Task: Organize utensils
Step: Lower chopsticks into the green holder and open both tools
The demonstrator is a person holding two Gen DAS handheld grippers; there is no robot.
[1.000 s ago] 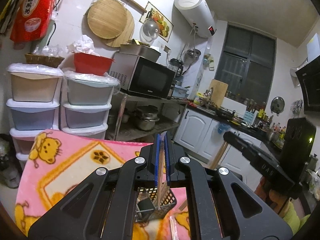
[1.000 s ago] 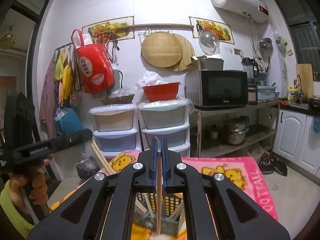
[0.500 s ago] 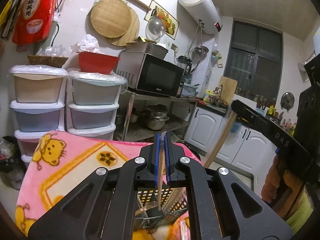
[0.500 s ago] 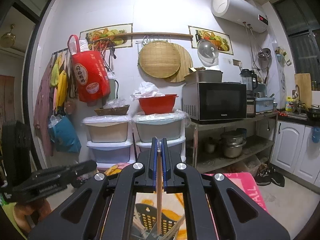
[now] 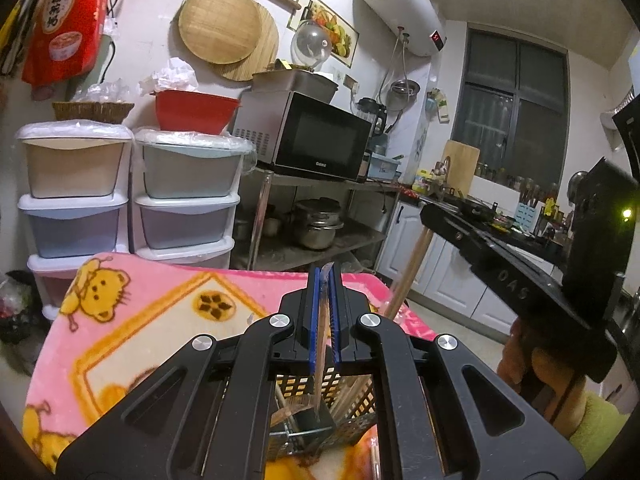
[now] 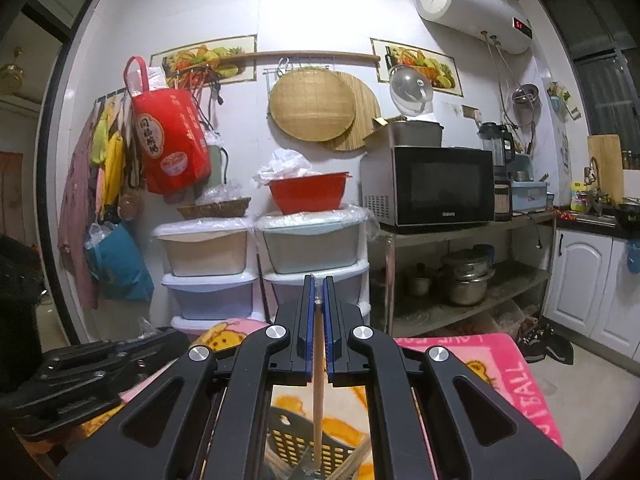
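Left gripper (image 5: 324, 312): jaws closed on one wooden chopstick (image 5: 321, 364) still in a clear wrapper; stick hangs down from the blue pads, lower end inside the black perforated utensil basket (image 5: 352, 432). More chopsticks already leaning inside that basket. Basket standing on the surface, which is covered by a pink cartoon-bear blanket (image 5: 132, 320).

Right gripper (image 6: 318, 312): jaws closed on a second wooden chopstick (image 6: 317, 392), held upright, tip down inside the same basket (image 6: 288, 440), near its centre. Top end of the stick level with the pads, wisp of clear wrapper above.

Seen from the left wrist: right gripper (image 5: 432, 220) entering from the right side, its stick slanting down toward the basket, gloved hand (image 5: 560, 364) below it. Stacked plastic drawers (image 6: 260, 264) behind the surface.
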